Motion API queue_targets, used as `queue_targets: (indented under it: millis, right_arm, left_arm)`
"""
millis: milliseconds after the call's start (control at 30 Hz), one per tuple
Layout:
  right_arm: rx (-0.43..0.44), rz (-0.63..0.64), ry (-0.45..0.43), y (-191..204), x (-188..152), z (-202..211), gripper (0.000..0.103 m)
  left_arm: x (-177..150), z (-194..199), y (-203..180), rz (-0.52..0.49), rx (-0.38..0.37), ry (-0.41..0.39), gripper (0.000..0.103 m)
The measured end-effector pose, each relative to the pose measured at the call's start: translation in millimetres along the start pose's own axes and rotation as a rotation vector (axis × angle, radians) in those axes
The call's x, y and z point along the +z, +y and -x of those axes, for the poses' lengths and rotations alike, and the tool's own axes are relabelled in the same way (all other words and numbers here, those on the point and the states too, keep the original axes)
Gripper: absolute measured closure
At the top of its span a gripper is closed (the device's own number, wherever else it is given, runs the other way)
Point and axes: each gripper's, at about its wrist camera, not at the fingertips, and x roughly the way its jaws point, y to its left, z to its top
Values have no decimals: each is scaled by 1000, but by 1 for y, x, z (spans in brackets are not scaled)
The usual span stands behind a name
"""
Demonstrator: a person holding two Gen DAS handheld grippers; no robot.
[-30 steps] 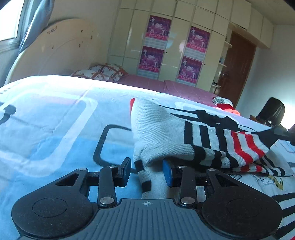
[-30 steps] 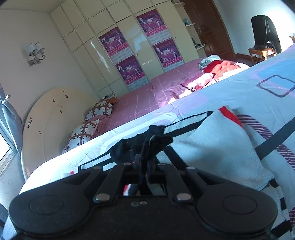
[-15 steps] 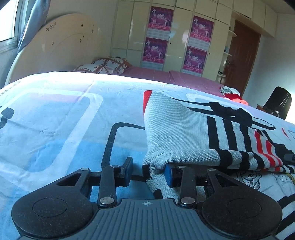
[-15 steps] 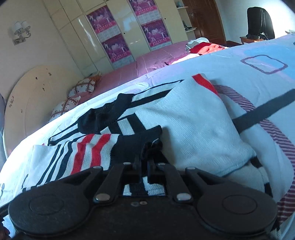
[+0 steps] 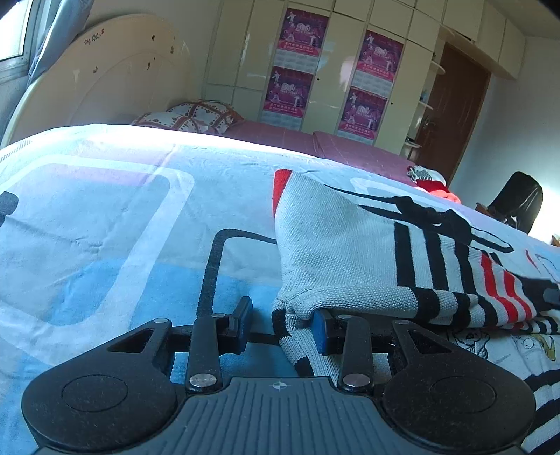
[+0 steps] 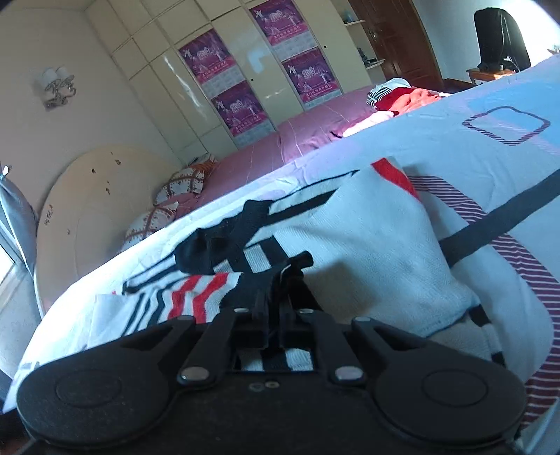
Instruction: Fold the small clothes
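The striped knit sweater (image 5: 350,252) lies on the blue-and-white bedspread (image 5: 105,227), filling the centre and right of my left wrist view. Its folded grey edge sags low in the frame between the fingers of my left gripper (image 5: 281,323). The blue pad on the right is tucked under that edge and touches the knit, while the left pad stands clear over bare bedspread, so the jaws are spread and clamp nothing.

In my right wrist view the same sweater (image 6: 367,252) spreads across the middle, and my right gripper (image 6: 274,311) has its jaws pressed together on a bunched black part of the knit at lower centre (the red and black stripes run off to its left).

Only the right view shows the wall lamp (image 6: 57,87) at upper left. Only the left view shows the window (image 5: 14,31) in its upper-left corner. Both show the purple posters (image 5: 302,35) on the wardrobe doors.
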Motion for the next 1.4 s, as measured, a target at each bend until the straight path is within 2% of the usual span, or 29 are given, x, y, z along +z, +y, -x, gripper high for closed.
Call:
queue_targets:
  millis: [67, 133, 200, 233, 300, 367, 433, 467, 500, 533, 600, 767, 800, 833, 867, 900, 933, 967, 1000, 1067, 1167, 1200, 1233, 1300, 1400]
  right_arm:
    - [-41, 9, 58, -4, -7, -13, 97]
    - [-35, -22, 53, -9, -8, -14, 98]
    - [-48, -26, 50, -7, -4, -9, 86]
    - [-63, -5, 30, -5, -2, -3, 85]
    - [-59, 65, -23, -1, 2, 13, 86]
    - [-47, 113, -46, 4, 8, 16, 86]
    - [-27, 159, -42, 13, 14, 8, 86]
    - [-21, 180, -36, 19, 16, 1, 86]
    - [-11, 201, -25, 26, 17, -7, 87]
    - [10, 214, -14, 33, 18, -16, 87]
    - [55, 243, 10, 50, 19, -32, 88]
    - [99, 304, 51, 82, 14, -70, 91]
    - [90, 311, 68, 84, 12, -78, 94]
    - [35, 327, 108, 85, 8, -90, 96]
    - [22, 333, 102, 82, 4, -95, 99]
    - [18, 331, 94, 80, 4, -94, 99]
    - [7, 335, 98, 82, 5, -92, 99]
    - [-8, 345, 95, 86, 6, -89, 94]
    - [2, 352, 72, 89, 9, -85, 89]
    - [41, 347, 41, 93, 15, -83, 89]
    - [58, 362, 93, 103, 16, -102, 90]
    - [25, 382, 124, 106, 13, -112, 93]
    - [16, 402, 106, 106, 10, -116, 94]
    - [6, 384, 101, 103, 14, -116, 95]
    - [20, 349, 107, 97, 18, -113, 95]
  left_arm:
    - [1, -1, -3, -18, 8, 14, 66]
    - [3, 0, -3, -34, 0, 37, 66]
    - [7, 7, 3, -34, -32, 69, 64]
    - [9, 16, 8, -23, -49, 73, 64]
    - [12, 38, 13, -29, -57, 5, 64]
    - [21, 48, 8, -89, -61, -42, 64]
    - [35, 37, -3, -119, -94, -56, 63]
    - [42, 28, -9, -133, -112, -61, 55]
    - [47, 17, -16, -155, -124, -75, 41]
    - [53, 4, -25, -185, -125, -88, 38]
    - [61, -18, -38, -209, -112, -77, 37]
    - [67, -37, -57, -196, -162, -51, 37]
    - [65, -41, -61, -206, -155, -34, 37]
    - [62, -51, -63, -218, -123, 18, 37]
    - [56, -62, -63, -221, -96, 71, 37]
    - [52, -59, -63, -242, -97, 42, 37]
    - [53, -57, -65, -259, -98, 52, 37]
    - [58, -53, -64, -255, -111, 52, 37]
    - [63, -48, -61, -236, -130, 31, 37]
    - [76, -46, -54, -213, -142, -16, 37]
    - [92, -72, -45, -194, -137, 20, 37]
    - [94, -88, -40, -177, -121, 52, 37]
    - [94, -101, -33, -164, -106, 83, 37]
    - [93, -107, -28, -180, -129, 60, 31]
    - [95, -104, -34, -206, -113, 71, 31]
